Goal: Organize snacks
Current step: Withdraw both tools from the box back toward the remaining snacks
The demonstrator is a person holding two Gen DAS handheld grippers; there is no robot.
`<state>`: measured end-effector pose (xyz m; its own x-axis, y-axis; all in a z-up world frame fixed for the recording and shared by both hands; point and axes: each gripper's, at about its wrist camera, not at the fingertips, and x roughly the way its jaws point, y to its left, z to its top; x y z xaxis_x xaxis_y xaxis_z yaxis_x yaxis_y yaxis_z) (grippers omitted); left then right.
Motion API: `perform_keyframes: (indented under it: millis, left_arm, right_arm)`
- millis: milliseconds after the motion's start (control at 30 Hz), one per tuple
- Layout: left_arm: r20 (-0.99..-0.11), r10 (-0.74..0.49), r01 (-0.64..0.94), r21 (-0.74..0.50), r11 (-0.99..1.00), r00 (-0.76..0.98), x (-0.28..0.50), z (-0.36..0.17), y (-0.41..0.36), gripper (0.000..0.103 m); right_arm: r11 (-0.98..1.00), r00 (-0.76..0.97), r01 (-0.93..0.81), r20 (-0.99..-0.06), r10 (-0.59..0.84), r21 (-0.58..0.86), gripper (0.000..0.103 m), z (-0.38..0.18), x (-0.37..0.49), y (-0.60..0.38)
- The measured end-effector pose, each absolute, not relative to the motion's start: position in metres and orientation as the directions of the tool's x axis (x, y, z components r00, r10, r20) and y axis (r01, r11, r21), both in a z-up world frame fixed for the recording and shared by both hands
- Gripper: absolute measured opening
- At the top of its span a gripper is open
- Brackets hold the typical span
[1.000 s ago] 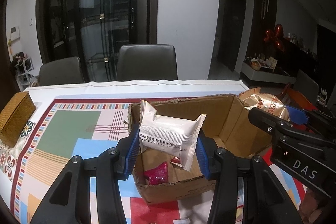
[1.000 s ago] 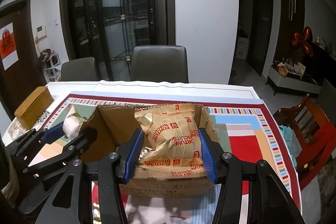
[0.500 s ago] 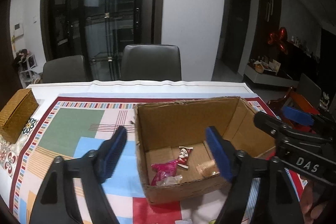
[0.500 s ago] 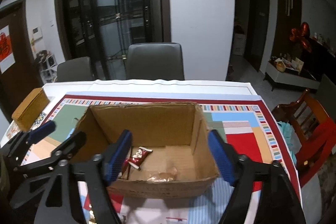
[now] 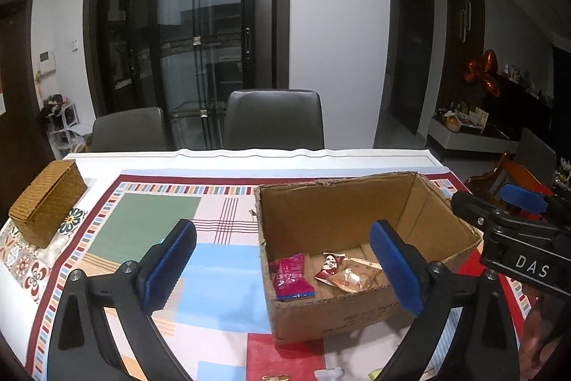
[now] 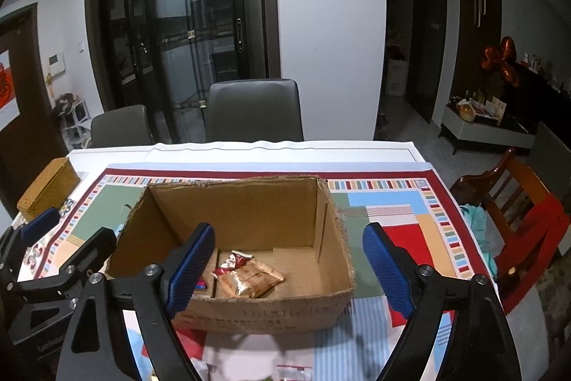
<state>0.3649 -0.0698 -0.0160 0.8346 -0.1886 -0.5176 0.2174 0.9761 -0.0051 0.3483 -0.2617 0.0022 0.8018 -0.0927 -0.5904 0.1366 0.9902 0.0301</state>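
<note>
An open cardboard box stands on the patterned tablecloth. Inside lie a pink packet, a small red packet and a golden biscuit packet. My left gripper is open and empty, above the box's near left corner. My right gripper is open and empty, above the box's front edge. In the left wrist view the right gripper shows at the right edge. In the right wrist view the left gripper shows at the left edge.
A woven wicker box sits at the table's left edge. Two grey chairs stand behind the table. A wooden chair is at the right. Small packets lie on the cloth near the front edge.
Both grippers opened and let go: the white packet from the left and the golden biscuit packet from the right dropped into the box. Both grippers then drew back and rose slightly.
</note>
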Motion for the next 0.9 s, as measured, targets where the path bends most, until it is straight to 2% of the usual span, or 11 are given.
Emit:
perform_keyframes:
  millis: [900]
  left_arm:
    - [-0.515,-0.160,0.192,0.009,0.981,0.842,0.326,-0.011,-0.054,0.099]
  right_arm:
    - [0.989,0.816,0.147,-0.568,-0.112,0.017,0.086,0.002,0.311,-0.257]
